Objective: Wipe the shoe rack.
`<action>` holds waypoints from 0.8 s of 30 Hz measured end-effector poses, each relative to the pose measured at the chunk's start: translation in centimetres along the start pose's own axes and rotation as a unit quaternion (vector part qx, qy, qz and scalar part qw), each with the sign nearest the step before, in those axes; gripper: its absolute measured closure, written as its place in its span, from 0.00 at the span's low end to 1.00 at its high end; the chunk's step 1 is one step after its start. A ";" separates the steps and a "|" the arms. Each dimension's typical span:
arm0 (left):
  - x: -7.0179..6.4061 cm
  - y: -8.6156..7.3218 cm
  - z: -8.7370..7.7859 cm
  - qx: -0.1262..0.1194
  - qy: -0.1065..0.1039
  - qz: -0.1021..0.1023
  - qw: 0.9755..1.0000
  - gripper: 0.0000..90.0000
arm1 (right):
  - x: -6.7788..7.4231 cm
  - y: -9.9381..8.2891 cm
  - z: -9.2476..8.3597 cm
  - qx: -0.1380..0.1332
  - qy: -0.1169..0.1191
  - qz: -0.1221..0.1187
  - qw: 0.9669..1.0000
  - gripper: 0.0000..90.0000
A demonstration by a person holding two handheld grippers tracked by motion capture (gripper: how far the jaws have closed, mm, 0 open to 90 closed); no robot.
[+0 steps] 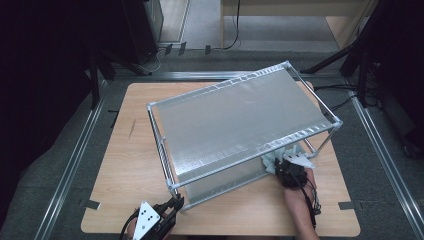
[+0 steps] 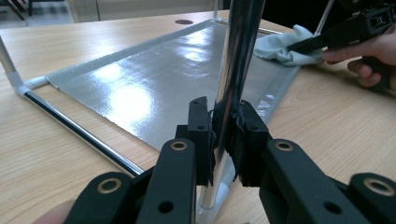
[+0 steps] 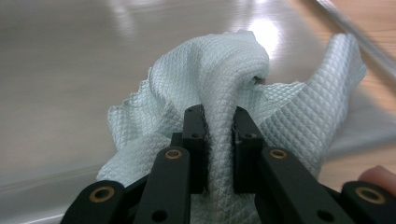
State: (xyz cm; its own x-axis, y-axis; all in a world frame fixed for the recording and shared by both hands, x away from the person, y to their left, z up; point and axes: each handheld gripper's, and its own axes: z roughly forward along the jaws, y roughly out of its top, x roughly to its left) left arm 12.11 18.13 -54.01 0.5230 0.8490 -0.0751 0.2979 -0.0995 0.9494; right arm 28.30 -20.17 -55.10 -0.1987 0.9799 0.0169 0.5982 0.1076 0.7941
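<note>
In the high view, the left gripper (image 1: 172, 206) sits at the near corner of a two-tier rack (image 1: 240, 115), its jaws closed round the upright corner post (image 1: 172, 189). The right gripper (image 1: 284, 167) reaches under the top shelf at the rack's other near corner, a pale cloth (image 1: 272, 161) bunched just ahead of its tips.

In the left gripper view, the chrome corner post (image 2: 233, 88) stands clamped between the pads. Beyond it lies the silver bottom shelf (image 2: 154, 79), and at its far edge are the cloth (image 2: 280, 46) and the right gripper (image 2: 322, 42).

In the right gripper view, the right gripper (image 3: 219, 135) pinches a fold of the cloth (image 3: 224, 79), with the rest spread forward on the bottom shelf (image 3: 70, 60).

Wiping looks under way at one corner. I cannot tell how much of the shelf is already done.
</note>
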 end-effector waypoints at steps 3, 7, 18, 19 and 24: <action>-0.1 0.0 0.0 -0.001 0.003 -0.001 1.000 0.89 | 2.2 -0.2 0.0 0.007 0.030 -0.022 0.999 0.89; -0.1 0.0 0.0 -0.001 0.004 -0.001 1.000 0.89 | 7.6 -0.8 -0.4 0.008 0.090 -0.086 0.992 0.89; -0.1 -0.1 0.0 -0.001 0.003 -0.001 1.000 0.88 | 17.1 -2.6 -2.5 -0.006 0.193 -0.209 0.959 0.84; -0.1 -0.1 0.0 -0.001 0.004 -0.002 1.000 0.88 | 16.5 -2.4 -2.4 -0.003 0.188 -0.204 0.961 0.84; -0.1 -0.1 0.0 0.000 0.005 0.000 1.000 0.88 | 10.3 -0.9 -1.1 0.011 0.104 -0.154 0.983 0.86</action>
State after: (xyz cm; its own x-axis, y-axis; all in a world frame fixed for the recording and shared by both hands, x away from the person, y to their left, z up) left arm 12.06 18.01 -54.07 0.5149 0.8541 -0.0729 0.2980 -0.0986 0.9495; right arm 24.86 -10.38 -54.95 -0.5263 0.8449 -0.0960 0.5009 0.3992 0.7679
